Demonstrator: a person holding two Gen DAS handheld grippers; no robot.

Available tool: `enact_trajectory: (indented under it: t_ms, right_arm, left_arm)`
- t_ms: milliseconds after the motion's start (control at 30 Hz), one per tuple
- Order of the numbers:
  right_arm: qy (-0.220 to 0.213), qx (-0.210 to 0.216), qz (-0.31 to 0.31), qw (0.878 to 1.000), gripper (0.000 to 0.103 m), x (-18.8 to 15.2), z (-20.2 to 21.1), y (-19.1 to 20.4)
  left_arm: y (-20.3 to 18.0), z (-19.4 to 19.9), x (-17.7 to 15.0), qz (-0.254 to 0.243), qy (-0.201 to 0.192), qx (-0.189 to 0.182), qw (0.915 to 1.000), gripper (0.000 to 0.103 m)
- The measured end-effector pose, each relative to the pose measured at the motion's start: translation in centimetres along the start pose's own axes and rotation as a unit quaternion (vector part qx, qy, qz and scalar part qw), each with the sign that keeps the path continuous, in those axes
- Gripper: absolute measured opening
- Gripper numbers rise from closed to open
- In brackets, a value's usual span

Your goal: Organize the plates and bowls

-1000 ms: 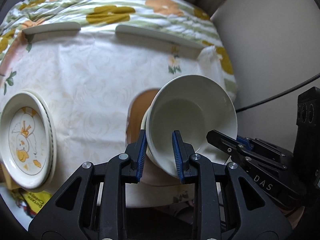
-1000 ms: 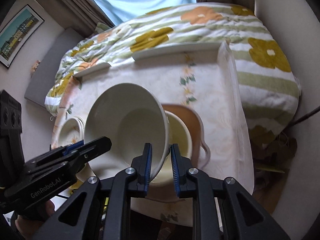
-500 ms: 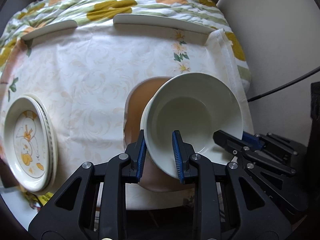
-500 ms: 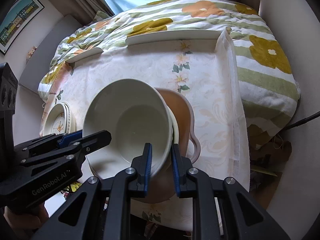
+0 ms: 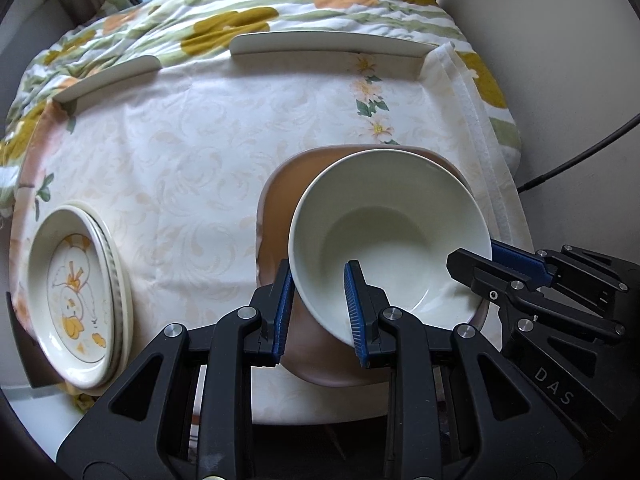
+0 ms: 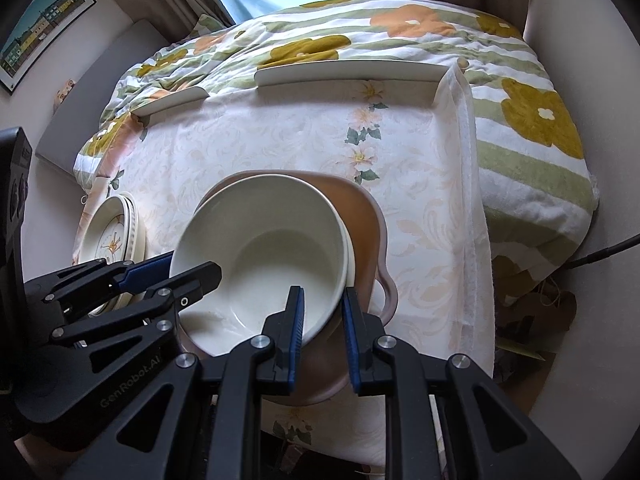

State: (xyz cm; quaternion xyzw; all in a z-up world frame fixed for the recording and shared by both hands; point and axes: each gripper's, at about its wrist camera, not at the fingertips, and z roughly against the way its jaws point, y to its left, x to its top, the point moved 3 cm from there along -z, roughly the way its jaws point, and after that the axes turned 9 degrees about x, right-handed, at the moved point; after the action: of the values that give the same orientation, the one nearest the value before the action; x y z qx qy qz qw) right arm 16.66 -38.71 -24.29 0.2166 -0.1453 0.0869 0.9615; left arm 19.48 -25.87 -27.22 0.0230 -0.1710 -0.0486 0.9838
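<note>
both grippers clamp one cream ceramic bowl [image 5: 390, 236] by opposite rims: the left gripper [image 5: 318, 308] on its left edge, the right gripper [image 6: 322, 330] on its right. the bowl sits over a brown handled tray [image 6: 360, 216]. left of the tray lies a stack of duck-printed plates [image 5: 76, 292] on the floral tablecloth [image 5: 192, 148].

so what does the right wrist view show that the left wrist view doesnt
Only the right wrist view: a framed picture on the wall, the second bowl's rim under the white bowl, and the brown dish's handle.

Only the left wrist view: the duck drawing on the plate stack, seen clearly.

Both: the white bowl over the brown dish, with the left gripper and right gripper each clamped on its rim, one finger inside and one outside, plus the tablecloth and floral blanket.
</note>
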Motion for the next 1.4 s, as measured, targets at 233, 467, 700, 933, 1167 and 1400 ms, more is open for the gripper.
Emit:
enact_trajectory:
  t_ms: [233, 467, 700, 933, 1167, 1400]
  right_arm:
    - [0.002, 0.011, 0.003, 1.000, 0.017, 0.1, 0.0, -0.1]
    - [-0.003, 0.035, -0.009, 0.999, 0.017, 0.1, 0.2, -0.7]
    - [-0.042, 0.047, -0.037, 0.997, 0.017, 0.3, 2.8, -0.9]
    - [-0.090, 0.020, -0.014, 0.996, 0.038, -1.3, 7.2, 0.8]
    - [-0.122, -0.054, 0.007, 0.991, 0.095, -4.2, 9.0, 1.7]
    - [-0.045, -0.094, 0.009, 0.994, 0.095, -5.0, 7.2, 0.5]
  left_arm:
    - [0.0, 0.1, -0.1, -0.003, 0.001, -0.004, 1.0000, 0.023]
    - [0.3, 0.2, -0.1, 0.000, -0.001, -0.016, 0.9999, 0.023]
    - [1.2, 2.9, 0.1, -0.013, -0.035, -0.020, 0.9991, 0.023]
    - [4.0, 7.9, -1.4, -0.020, -0.127, 0.004, 0.9917, 0.093]
    - [6.8, 9.5, -3.3, -0.022, -0.158, 0.007, 0.9872, 0.103]
    - [6.6, 6.6, -4.0, -0.062, -0.084, -0.002, 0.9946, 0.103]
